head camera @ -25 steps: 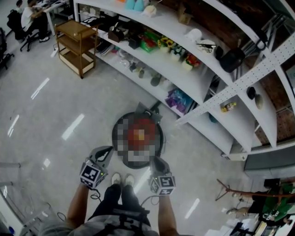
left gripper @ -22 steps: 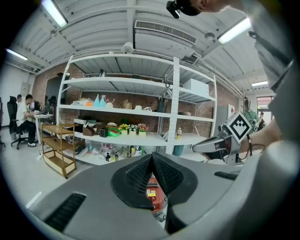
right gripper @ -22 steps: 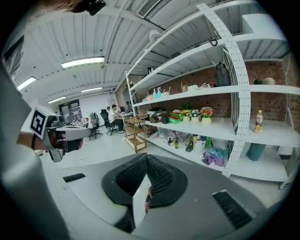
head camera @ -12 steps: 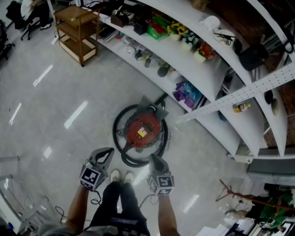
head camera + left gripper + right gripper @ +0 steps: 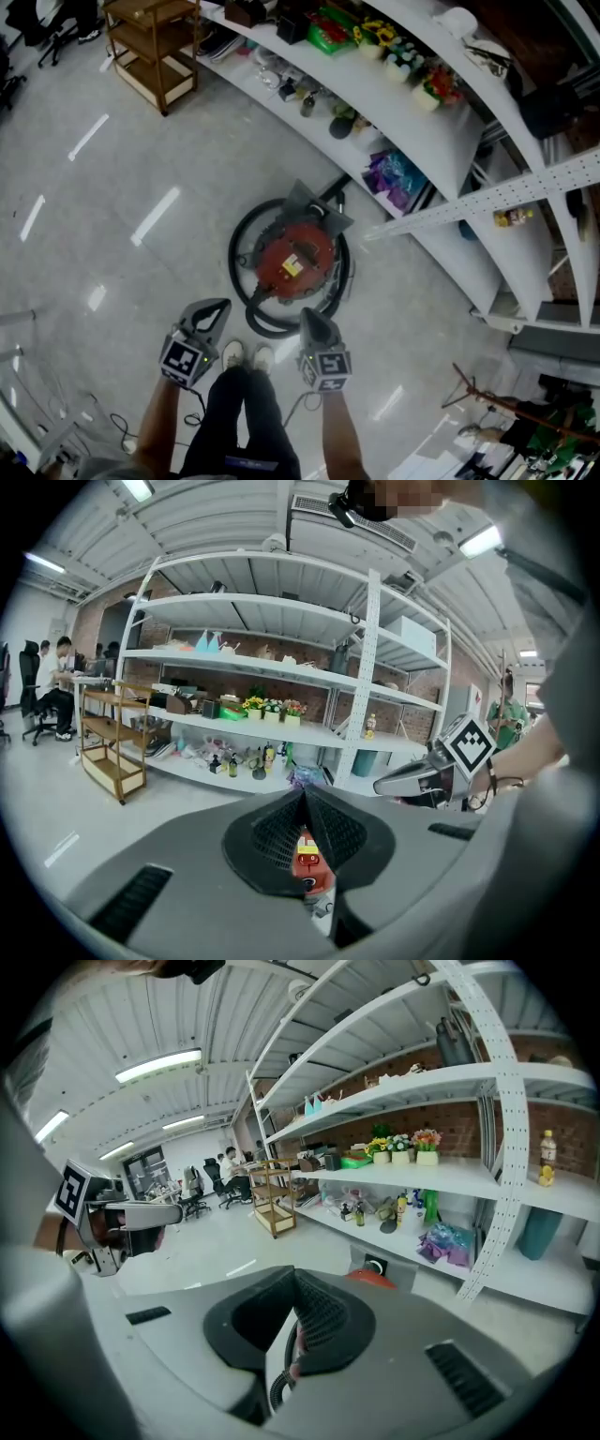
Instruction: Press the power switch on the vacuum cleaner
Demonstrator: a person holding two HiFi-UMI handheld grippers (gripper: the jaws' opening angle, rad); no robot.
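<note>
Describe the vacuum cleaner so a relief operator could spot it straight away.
Start from the long white shelving unit. On the grey floor just in front of its lowest shelf sits the vacuum cleaner, a round, red-bodied canister. Nothing else on the floor nearby is red, and a black hose is coiled in a ring around it.

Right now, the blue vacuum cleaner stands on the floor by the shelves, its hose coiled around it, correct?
Not blue: the head view shows the vacuum cleaner is red. It does stand on the floor by the shelves, hose coiled around it.
</note>
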